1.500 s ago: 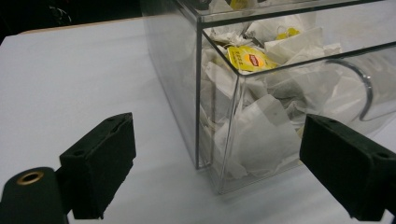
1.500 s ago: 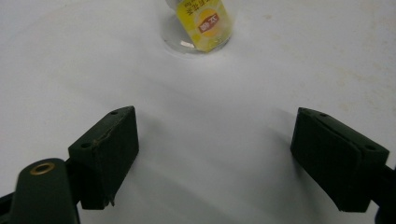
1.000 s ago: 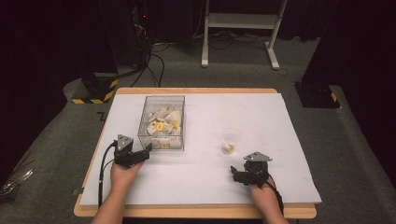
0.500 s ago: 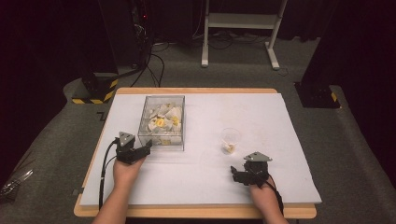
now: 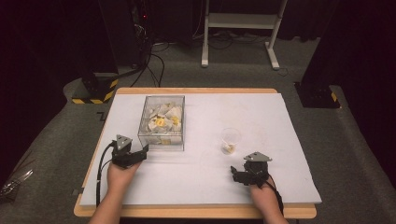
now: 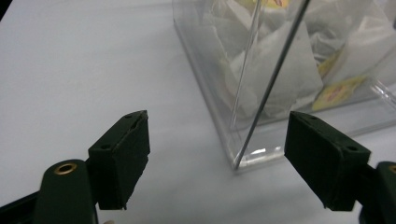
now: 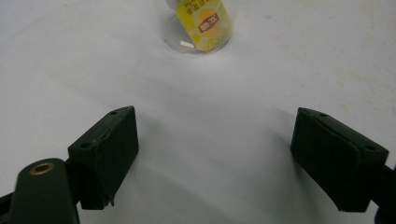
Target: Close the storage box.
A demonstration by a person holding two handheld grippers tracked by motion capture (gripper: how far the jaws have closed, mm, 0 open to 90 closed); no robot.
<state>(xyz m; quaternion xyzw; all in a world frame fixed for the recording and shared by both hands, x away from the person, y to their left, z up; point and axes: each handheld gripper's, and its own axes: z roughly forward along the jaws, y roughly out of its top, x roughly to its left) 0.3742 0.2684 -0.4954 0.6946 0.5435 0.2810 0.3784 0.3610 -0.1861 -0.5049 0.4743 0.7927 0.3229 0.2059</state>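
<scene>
The left gripper (image 6: 217, 158) gapes wide, jaws just opening slightly, the clear box (image 6: 261, 84) of tea bags (image 6: 275, 79) ahead (its corner between them, untouched). The right gripper (image 7: 215, 158) stands wide, empty, the cup (image 7: 198, 28) ahead.

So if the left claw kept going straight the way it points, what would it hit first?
Most likely the near corner of the clear box of tea bags: that corner stands just ahead between the open left claw jaws. Depth is hard to judge.

left gripper (image 5: 140, 153): black, grey three-cornered plate, trailing cable | right gripper (image 5: 236, 174): same (brass screw by each pad)
</scene>
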